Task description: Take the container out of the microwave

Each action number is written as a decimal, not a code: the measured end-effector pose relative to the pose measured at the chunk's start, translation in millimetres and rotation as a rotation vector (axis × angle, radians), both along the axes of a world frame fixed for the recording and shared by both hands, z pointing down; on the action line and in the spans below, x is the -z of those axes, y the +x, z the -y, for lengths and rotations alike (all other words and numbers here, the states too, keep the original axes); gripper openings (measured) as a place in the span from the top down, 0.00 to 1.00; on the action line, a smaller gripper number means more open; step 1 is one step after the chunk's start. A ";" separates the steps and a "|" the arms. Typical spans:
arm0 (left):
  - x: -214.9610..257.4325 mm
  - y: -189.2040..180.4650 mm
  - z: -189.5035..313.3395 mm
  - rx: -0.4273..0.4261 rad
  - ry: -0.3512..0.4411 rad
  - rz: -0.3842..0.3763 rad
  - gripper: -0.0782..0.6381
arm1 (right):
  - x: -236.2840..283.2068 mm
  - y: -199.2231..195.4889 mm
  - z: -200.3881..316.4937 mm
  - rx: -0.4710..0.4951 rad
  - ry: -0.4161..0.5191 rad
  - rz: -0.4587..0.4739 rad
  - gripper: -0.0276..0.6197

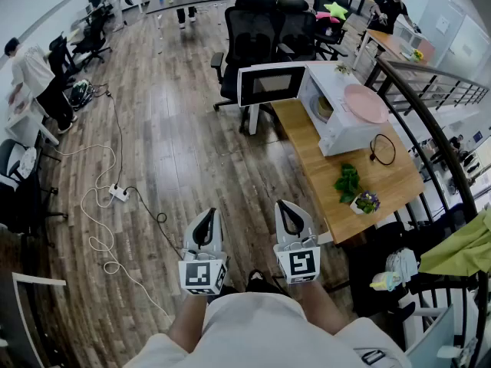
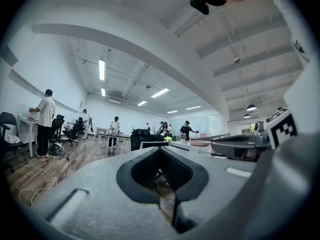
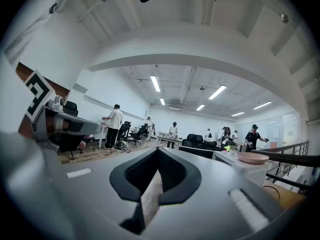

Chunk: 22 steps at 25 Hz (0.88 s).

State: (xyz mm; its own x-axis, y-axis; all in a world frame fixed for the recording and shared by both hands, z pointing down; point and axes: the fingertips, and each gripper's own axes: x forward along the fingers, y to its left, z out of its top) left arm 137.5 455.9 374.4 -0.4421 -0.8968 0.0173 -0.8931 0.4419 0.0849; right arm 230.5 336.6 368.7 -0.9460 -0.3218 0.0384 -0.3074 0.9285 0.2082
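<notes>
A white microwave [image 1: 345, 121] stands on a wooden table [image 1: 364, 179] ahead and to the right, its door [image 1: 270, 83] swung open to the left. Inside the cavity a container [image 1: 325, 108] shows dimly. A pink plate [image 1: 365, 103] lies on top of the microwave. My left gripper [image 1: 209, 215] and right gripper [image 1: 282, 205] hang side by side over the floor, well short of the table, both shut with nothing between the jaws. The left gripper [image 2: 159, 150] and the right gripper [image 3: 157, 149] each show their jaw tips meeting. From the right gripper view the pink plate [image 3: 252, 157] is far off.
A leafy plant [image 1: 348, 181] and a small flower pot [image 1: 367, 202] sit on the table's near end. Black office chairs [image 1: 253, 29] stand behind the open door. A power strip [image 1: 119, 193] and cables trail on the wooden floor at left. A railing [image 1: 430, 133] runs along the right.
</notes>
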 end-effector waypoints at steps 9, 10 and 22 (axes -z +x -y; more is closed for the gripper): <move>-5.0 18.9 23.8 -0.049 -0.019 0.001 0.89 | -10.0 6.4 9.6 0.005 -0.013 -0.019 0.94; -5.7 20.8 27.4 -0.053 -0.023 0.000 0.89 | -10.6 7.2 12.6 0.006 -0.017 -0.011 0.94; -17.5 41.3 84.0 -0.059 -0.030 -0.031 0.89 | -22.1 14.2 57.8 0.041 -0.029 -0.029 0.92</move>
State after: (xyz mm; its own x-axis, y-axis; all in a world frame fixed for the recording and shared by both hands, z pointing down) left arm 178.8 372.0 391.9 -0.3875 -0.9201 0.0576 -0.9147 0.3915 0.1001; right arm 244.7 278.8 390.8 -0.9567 -0.2812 0.0745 -0.2634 0.9460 0.1888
